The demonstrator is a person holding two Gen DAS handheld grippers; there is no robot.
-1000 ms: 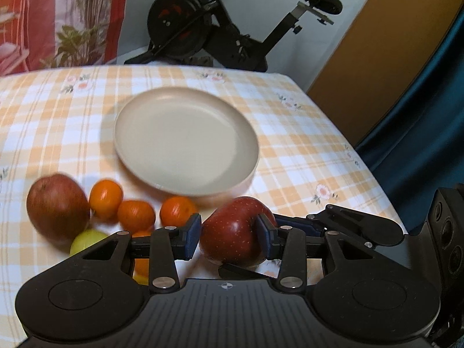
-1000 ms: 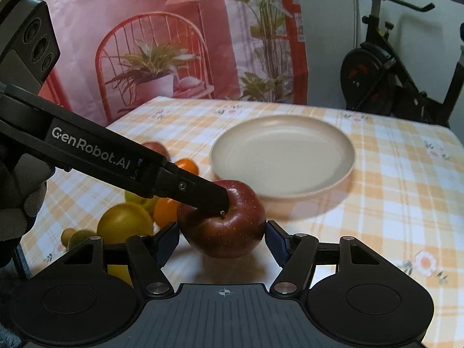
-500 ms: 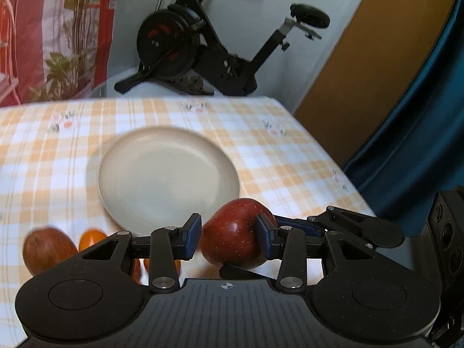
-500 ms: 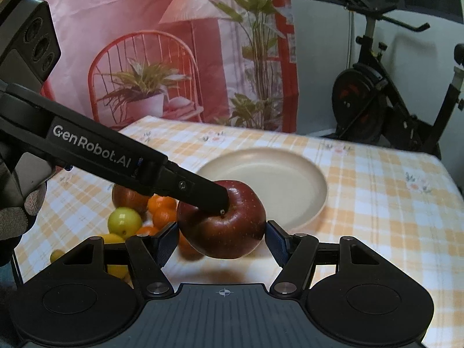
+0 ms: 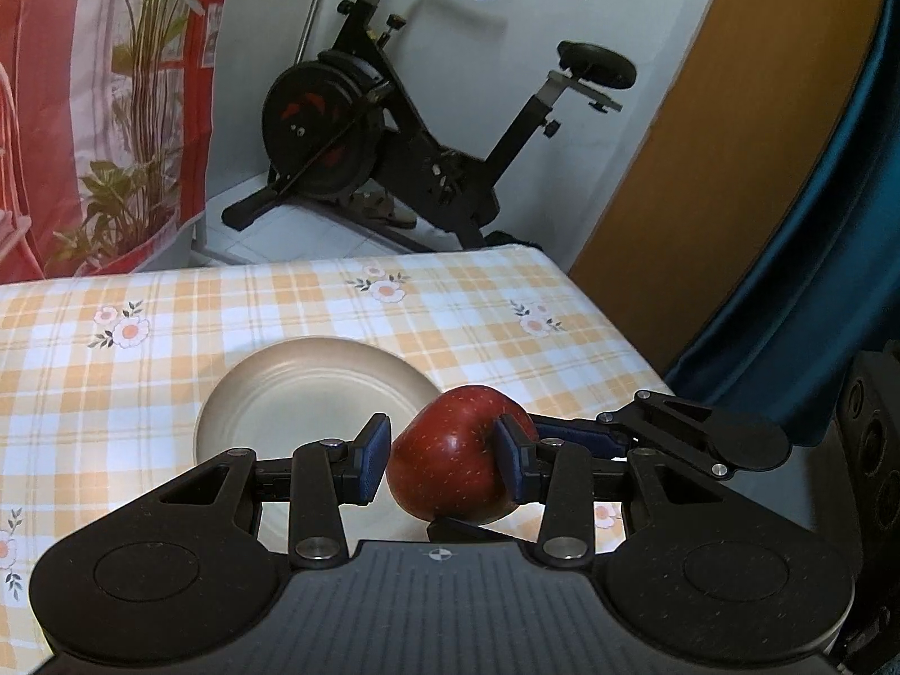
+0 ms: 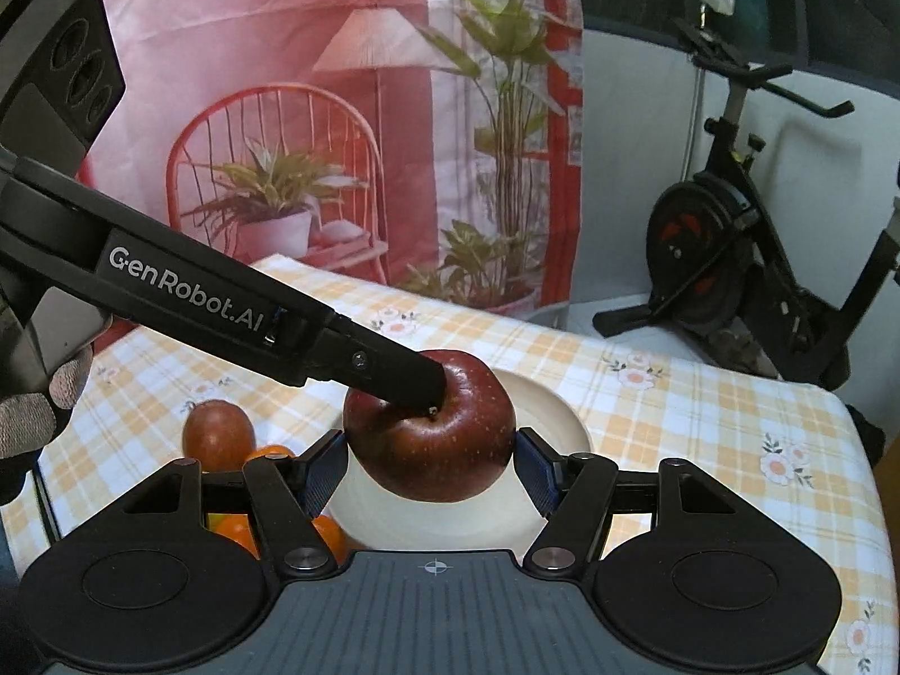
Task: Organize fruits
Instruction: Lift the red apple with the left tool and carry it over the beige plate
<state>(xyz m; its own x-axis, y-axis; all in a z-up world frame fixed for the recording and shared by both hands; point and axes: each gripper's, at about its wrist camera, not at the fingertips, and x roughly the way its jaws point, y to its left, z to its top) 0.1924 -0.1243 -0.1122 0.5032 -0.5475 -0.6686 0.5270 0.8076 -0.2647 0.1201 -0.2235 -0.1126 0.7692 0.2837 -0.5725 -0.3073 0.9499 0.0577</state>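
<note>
The plate holds nothing; both grippers' jaws clamp the red apple above its 3 o'clock rim.

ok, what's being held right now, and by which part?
One red apple, in both grippers: the left gripper pinches it from stem dimple to bottom end, and the right gripper clamps its sides.

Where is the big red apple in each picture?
Left wrist view: the red apple is low in the middle, between the gripper's fingers, in front of the beige plate.
Right wrist view: the same red apple is just below the centre, in front of the plate, with a black finger from the other gripper on top of it.
Shared landmark: the exercise bike behind the table.
</note>
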